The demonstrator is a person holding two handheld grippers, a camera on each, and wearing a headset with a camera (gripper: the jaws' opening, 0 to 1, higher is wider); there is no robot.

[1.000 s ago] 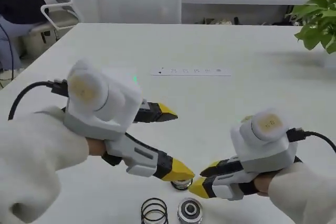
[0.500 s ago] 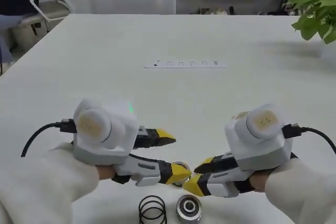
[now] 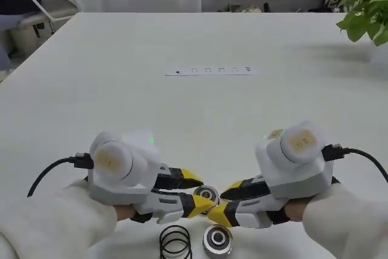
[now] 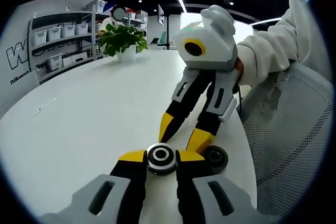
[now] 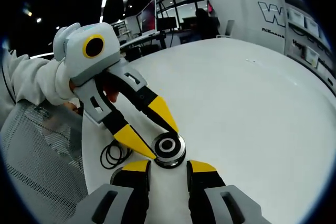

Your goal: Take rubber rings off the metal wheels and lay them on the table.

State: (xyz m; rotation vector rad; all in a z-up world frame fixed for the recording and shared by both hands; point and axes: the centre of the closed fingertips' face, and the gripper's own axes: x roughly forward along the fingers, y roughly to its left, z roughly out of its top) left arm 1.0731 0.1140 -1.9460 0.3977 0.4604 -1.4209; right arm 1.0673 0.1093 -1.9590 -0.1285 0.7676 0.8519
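At the near edge of the table (image 3: pixel 91 59), starting from the left: held the left gripper (image 3: pixel 200 193) low, its tongs clamped on a metal wheel (image 3: pixel 206 195) from both sides. Had kept those tongs wide apart a second before, one tip well above the wheel; narrowed them half a second on; closed them by this moment. Confirmed in the left gripper view, a yellow tip pressed to each side of the wheel (image 4: pixel 160 157). Could not tell whether raised off the table or resting on it. Judged, from the dark edge, to be carrying its rubber ring (image 5: pixel 169 162) yet.

Just in front of the left gripper, nearer the body: a small heap of loose black rings (image 3: pixel 176 241) flat on the table, taken as ones already pulled off. Beside them to the right, a second wheel (image 3: pixel 217 241), free of both grippers.

Further right: kept the right gripper (image 3: pixel 221 204) with its tongs apart, tips aimed at the clamped wheel and just short of it, gripping nothing as seen in the right gripper view.

For the task: wheel now steadied by the left tongs, so the ring probably ready to be pinched and peeled by the right ones; peeling not yet begun.
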